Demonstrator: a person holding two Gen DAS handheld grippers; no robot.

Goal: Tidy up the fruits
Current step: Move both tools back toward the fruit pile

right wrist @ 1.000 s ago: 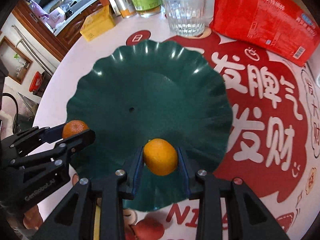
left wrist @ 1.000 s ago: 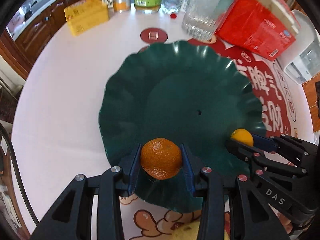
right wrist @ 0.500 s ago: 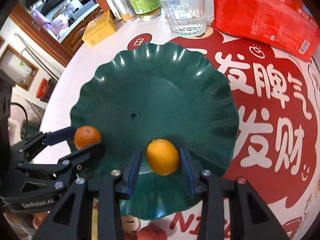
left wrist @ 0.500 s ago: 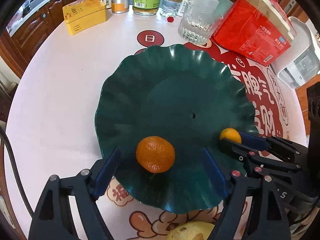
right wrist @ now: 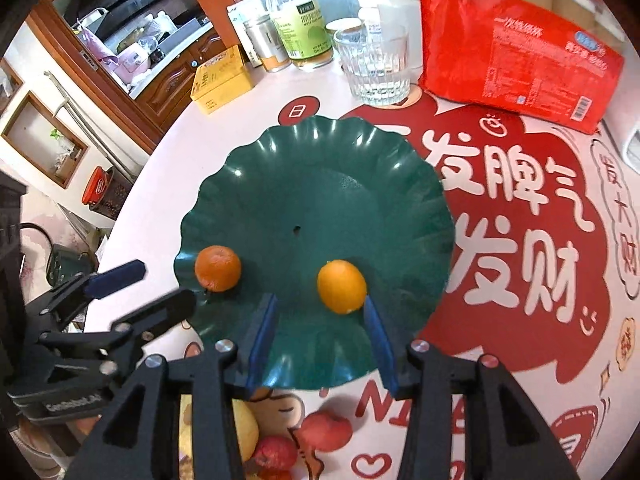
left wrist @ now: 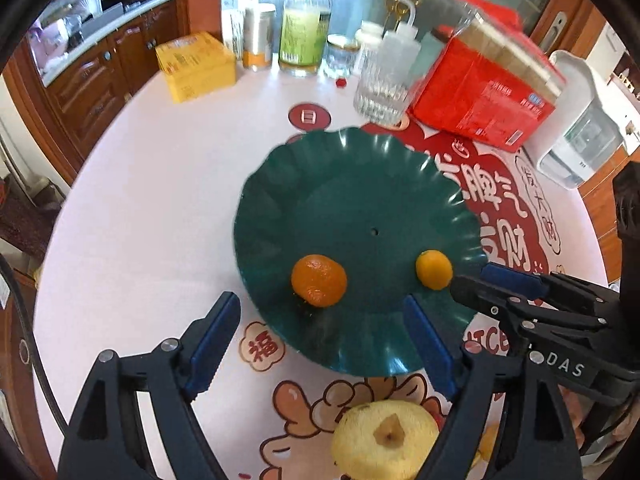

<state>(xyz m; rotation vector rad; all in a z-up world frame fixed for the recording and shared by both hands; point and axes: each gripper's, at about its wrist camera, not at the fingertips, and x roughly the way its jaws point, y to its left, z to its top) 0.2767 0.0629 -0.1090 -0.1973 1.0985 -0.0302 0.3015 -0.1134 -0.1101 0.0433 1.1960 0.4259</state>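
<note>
**Desk:** What sits on the green plate (right wrist: 320, 168)?

**Photographer:** Two fruits near its front rim: a dark orange tangerine (left wrist: 319, 280) to the left and a smaller, yellower orange (right wrist: 342, 286) to the right, set apart from each other. Both lie free. The left gripper (left wrist: 320, 344) hangs above with its blue pads spread wide and nothing between them. The right gripper (right wrist: 320, 340) has just been opening too; its jaws stand either side of the orange, and none of the pads appear to press on it.

**Desk:** So how far along?

**Photographer:** Two placed, I'd judge, with more to go. A yellow pear (left wrist: 386, 440) waits on the tablecloth just in front of the plate, and reddish fruit (right wrist: 276, 452) lies beside it at the table's near edge.

**Desk:** Anything in the way?

**Photographer:** Behind the plate stand a ribbed glass (right wrist: 376, 68), a red packet (right wrist: 516, 52), a yellow box (left wrist: 196, 64) and bottles (left wrist: 304, 28), all well clear of the waiting fruit. The two grippers hang close together, which could crowd the next reach.
</note>
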